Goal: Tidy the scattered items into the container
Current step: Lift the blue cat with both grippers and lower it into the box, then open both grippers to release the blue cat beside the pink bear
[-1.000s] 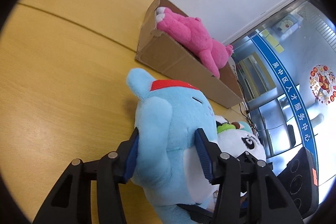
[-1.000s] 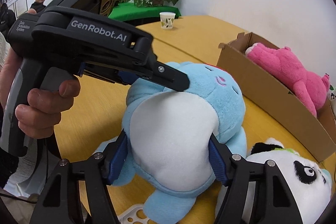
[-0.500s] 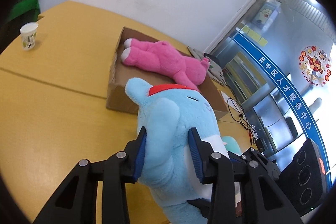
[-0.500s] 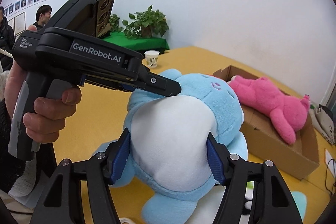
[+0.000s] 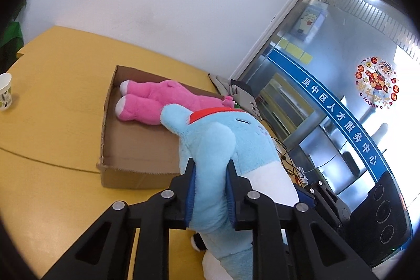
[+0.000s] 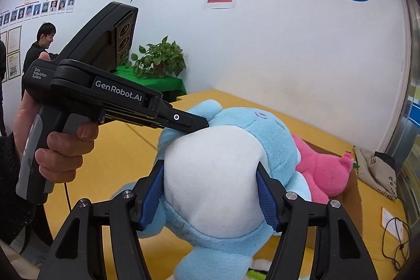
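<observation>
Both grippers hold one big light-blue plush toy (image 5: 236, 143) with a white belly (image 6: 212, 175) and a red patch on its head. My left gripper (image 5: 210, 175) is shut on its side. My right gripper (image 6: 211, 183) is shut on its belly. The toy hangs in the air over the near right part of the open cardboard box (image 5: 136, 146). A pink plush toy (image 5: 157, 101) lies in the box along its far side, also in the right wrist view (image 6: 323, 175). The left gripper's body shows in the right wrist view (image 6: 105, 85).
The box stands on a yellow wooden table (image 5: 47, 127). A paper cup (image 5: 5, 91) stands at the table's far left. A grey bag (image 6: 378, 169) lies beyond the box near the glass door. Cables (image 6: 393, 230) lie at the right. A person stands at the back left.
Both grippers have lifted the blue plush off the table and carried it towards and over the box. The panda toy that lay beside it has dropped out of view.
</observation>
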Available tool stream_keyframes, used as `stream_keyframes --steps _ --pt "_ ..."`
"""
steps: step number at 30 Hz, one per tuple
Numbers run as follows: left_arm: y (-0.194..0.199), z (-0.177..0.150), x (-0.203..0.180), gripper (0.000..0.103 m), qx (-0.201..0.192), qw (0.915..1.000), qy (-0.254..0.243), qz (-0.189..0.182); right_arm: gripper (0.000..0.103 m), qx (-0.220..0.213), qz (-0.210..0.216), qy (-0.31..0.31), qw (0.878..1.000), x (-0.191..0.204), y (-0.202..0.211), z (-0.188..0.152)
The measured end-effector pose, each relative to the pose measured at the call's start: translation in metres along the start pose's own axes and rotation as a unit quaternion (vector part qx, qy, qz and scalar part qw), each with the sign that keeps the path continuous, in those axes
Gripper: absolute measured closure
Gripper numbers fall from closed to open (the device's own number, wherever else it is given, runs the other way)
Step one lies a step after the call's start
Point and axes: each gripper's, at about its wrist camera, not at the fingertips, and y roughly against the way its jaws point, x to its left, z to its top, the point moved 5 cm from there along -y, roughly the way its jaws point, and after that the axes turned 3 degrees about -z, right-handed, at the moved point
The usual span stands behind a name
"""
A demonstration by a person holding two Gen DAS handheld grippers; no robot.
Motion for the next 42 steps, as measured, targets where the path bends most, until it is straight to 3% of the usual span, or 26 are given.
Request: stream_keyframes --steps 4,11,18,23,30,33,37,40,42 --pt "-0.007 0.019 -0.006 0.085 -0.007 0.9999 -0.015 -0.005 0.033 -0.007 -0.010 -0.002 1.000 -0.012 -0.003 0.009" --pt "-0.016 0.082 -0.014 0.085 -0.026 0.9980 -0.057 0.008 0.033 -0.025 -0.018 0.007 0.999 -0.047 -0.025 0.052" --pt "-0.058 0.126 0.022 0.085 -0.010 0.9977 -0.060 0.030 0.033 -0.024 -0.028 0.017 0.999 -0.079 -0.082 0.081" --pt "-0.102 0.111 0.084 0.085 0.033 0.9980 -0.018 0.051 0.033 0.021 -0.009 -0.004 1.000 -0.092 -0.150 0.054" --pt "-0.143 0.058 0.157 0.085 0.101 0.9908 0.047 0.077 0.033 0.143 0.044 -0.034 0.988 -0.079 -0.235 -0.024" --pt "-0.139 0.047 0.167 0.085 0.102 0.9884 0.052 0.100 0.035 0.170 0.054 -0.019 0.984 -0.063 -0.244 -0.040" --pt "-0.132 0.036 0.183 0.084 0.111 0.9839 0.066 0.124 0.046 0.169 0.081 -0.026 0.982 -0.053 -0.238 -0.038" --pt "-0.132 0.037 0.184 0.081 0.108 0.9817 0.062 0.144 0.046 0.178 0.081 -0.021 0.980 -0.056 -0.243 -0.039" --pt "-0.133 0.041 0.182 0.078 0.107 0.9803 0.056 0.157 0.040 0.181 0.082 -0.031 0.979 -0.061 -0.239 -0.038"
